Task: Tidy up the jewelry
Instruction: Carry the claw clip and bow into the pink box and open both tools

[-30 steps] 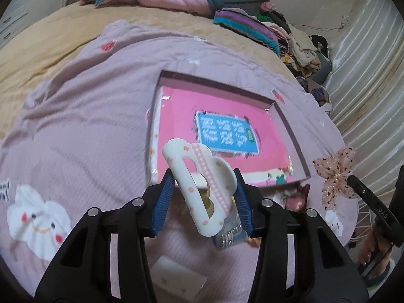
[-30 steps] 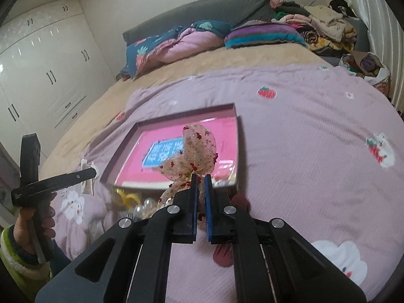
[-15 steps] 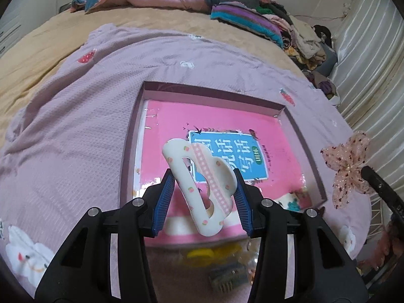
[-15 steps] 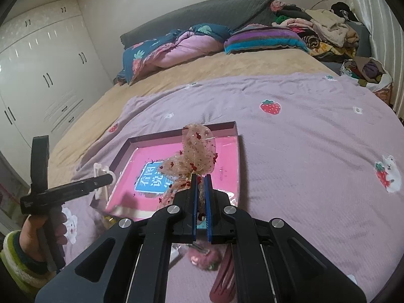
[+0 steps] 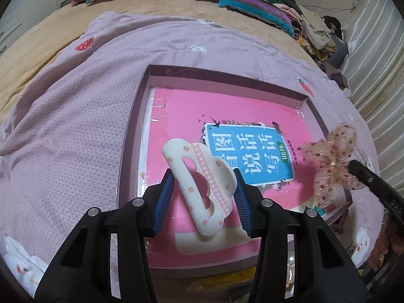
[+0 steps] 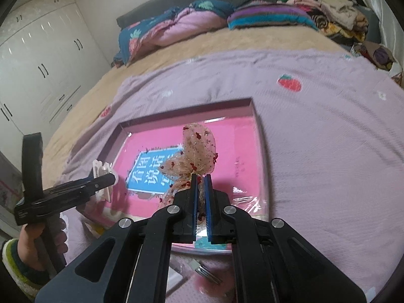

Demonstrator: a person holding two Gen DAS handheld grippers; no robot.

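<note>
Over the shallow mauve cardboard box lid [image 5: 131,136] on the bed, both sets of tongs are carrying something. The left tongs [image 5: 202,197] are clamped on a cream plastic claw hair clip with a pink checked stripe and little peach dots [image 5: 202,184], blue pads pressing its two sides, and it hangs above the near left part of the lid. That clip looks rigid, light and glossy, so I'd say it could slip or twist between the pads; the broad flanks near its hinge seem the safest hold, which is about where the pads sit.

The right tongs [image 6: 201,181] are pinched nearly flat on a sheer pink mesh bow speckled with red sequins [image 6: 199,149], held by its knot, loops standing up over the middle of the lid. It looks featherweight and floppy, and the netting would likely crush or snag, so the stiff centre is the place to grip, never the loops.

Inside the lid lies a pink book with a blue title panel, wrapped in shiny film [image 5: 227,123], and that slick film may let the clip skate on landing. Nearer the camera, a small metal comb clip [image 6: 205,274] waits on the lilac strawberry-print blanket [image 6: 328,151], partly hidden by the tongs.
</note>
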